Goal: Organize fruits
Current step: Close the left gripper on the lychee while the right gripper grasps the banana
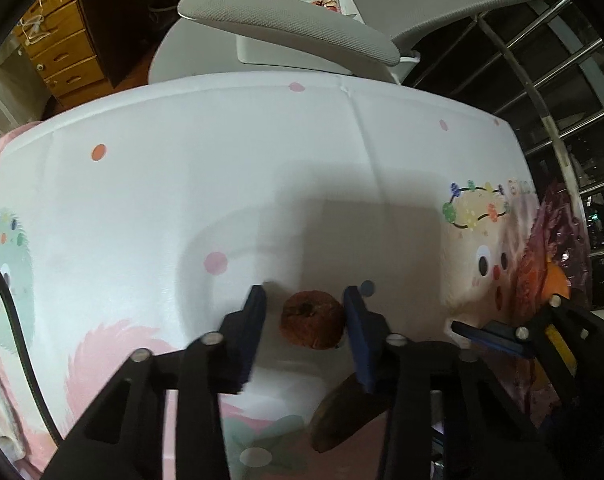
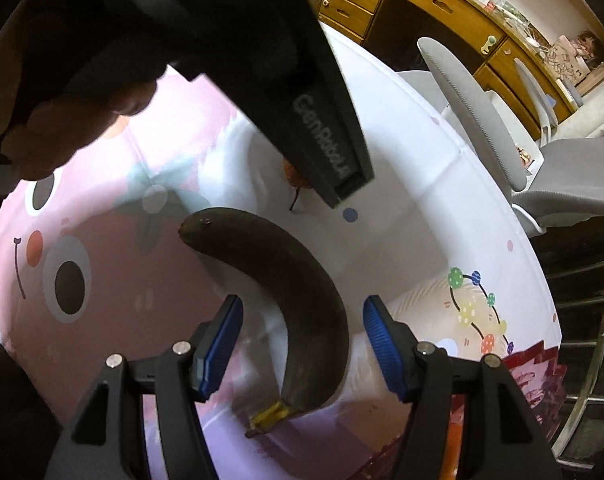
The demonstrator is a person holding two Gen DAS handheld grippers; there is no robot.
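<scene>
Here both steeply downward grippers gape: left gripper (image 1: 305, 312) straddling brown fruit (image 1: 312, 319), right gripper (image 2: 302, 344) straddling banana (image 2: 286, 280).

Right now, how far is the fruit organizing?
Nothing looks clearly sorted yet. The left gripper straddles the round brown fruit and the right gripper straddles the dark banana, neither squeezed yet. Both fruits lie on the tablecloth; gripping, lifting and placing remain.

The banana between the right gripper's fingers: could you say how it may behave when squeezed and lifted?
The banana looks dark brown all over, so probably soft and easily bruised. Its curve may let it pivot between the pads. Its stem end looks split, likely weak.
</scene>
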